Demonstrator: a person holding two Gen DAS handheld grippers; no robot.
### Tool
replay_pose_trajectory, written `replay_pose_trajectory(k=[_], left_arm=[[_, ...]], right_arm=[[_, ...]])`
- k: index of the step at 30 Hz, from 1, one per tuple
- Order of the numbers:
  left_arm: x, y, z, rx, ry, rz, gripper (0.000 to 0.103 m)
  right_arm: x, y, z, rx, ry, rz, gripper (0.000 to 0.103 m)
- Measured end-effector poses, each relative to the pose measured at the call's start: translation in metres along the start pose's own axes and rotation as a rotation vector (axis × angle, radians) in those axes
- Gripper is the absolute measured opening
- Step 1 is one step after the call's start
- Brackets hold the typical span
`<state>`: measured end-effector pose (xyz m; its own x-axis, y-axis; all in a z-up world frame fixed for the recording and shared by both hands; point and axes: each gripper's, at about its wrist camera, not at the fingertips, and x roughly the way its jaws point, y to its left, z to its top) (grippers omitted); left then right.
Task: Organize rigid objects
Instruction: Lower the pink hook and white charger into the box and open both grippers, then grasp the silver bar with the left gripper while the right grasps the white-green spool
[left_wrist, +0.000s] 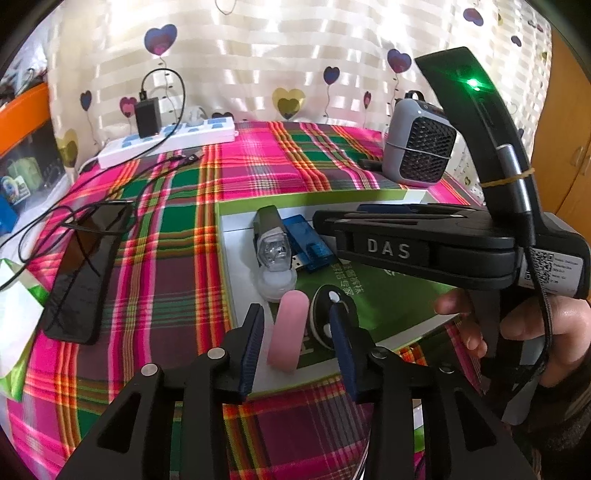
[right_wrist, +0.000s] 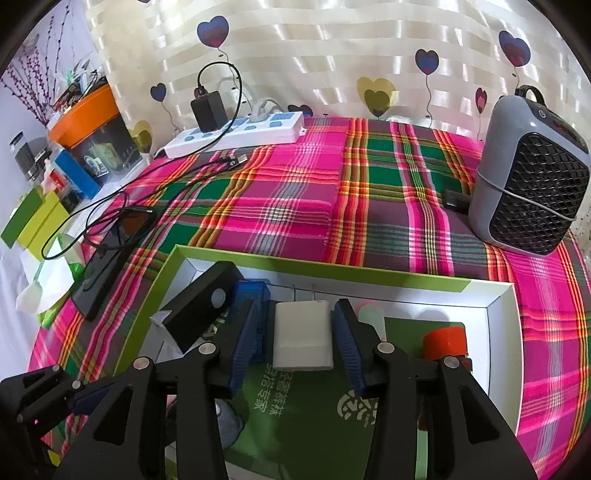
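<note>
Pink eraser (left_wrist: 287, 330) lies free between the wide-open left gripper (left_wrist: 295, 332), and a white block (right_wrist: 303, 339) lies free between the wide-open right gripper (right_wrist: 295, 341), both inside the green box (right_wrist: 295, 260).

left tongs (left_wrist: 297, 341) open astride pink bar (left_wrist: 287, 332), pads clear.

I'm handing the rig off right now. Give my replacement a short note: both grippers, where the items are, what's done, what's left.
Left gripper: open, its pads clear of the pink oblong piece lying between them in the green-rimmed box lid.
Right gripper: open around the white block, which lies in the lid.
Already in the lid: small flashlight, blue adapter, black-and-white round piece, orange-capped bottle.
Done: these items appear placed.
Left: back both grippers out. The phone, cables and heater are on the cloth; it is unclear whether they belong in the lid.
</note>
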<state>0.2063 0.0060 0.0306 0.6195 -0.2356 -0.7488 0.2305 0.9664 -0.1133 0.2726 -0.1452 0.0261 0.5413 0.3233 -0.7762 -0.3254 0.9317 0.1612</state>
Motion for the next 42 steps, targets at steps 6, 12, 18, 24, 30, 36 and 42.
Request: replay_pose_trajectory(k=[6,12,18,24,30,36,42], left_arm=[[-0.015,0.001,-0.006,-0.008,-0.024,-0.005,0.036],[-0.031,0.001,-0.017,-0.010,-0.037,-0.014,0.036],[-0.048,0.004,-0.030,-0.020,-0.049,-0.020,0.036],[-0.061,0.006,-0.046,-0.025,-0.046,-0.041,0.036],[-0.064,0.002,-0.063,-0.003,-0.020,-0.068,0.036],[-0.066,0.002,-0.075,-0.008,-0.004,-0.086,0.036],[-0.068,-0.003,-0.086,0.007,0.015,-0.104,0.036]], right_arm=[[-0.015,0.002,-0.006,0.011,-0.021,0.000,0.047],[-0.038,0.007,-0.017,0.000,-0.053,0.014,0.048],[-0.059,0.011,-0.034,0.000,-0.074,0.025,0.048],[-0.075,0.014,-0.055,0.014,-0.085,0.042,0.048],[-0.084,0.019,-0.074,0.016,-0.080,0.058,0.048],[-0.088,0.022,-0.092,0.024,-0.072,0.062,0.048],[-0.087,0.027,-0.107,0.038,-0.055,0.072,0.048]])
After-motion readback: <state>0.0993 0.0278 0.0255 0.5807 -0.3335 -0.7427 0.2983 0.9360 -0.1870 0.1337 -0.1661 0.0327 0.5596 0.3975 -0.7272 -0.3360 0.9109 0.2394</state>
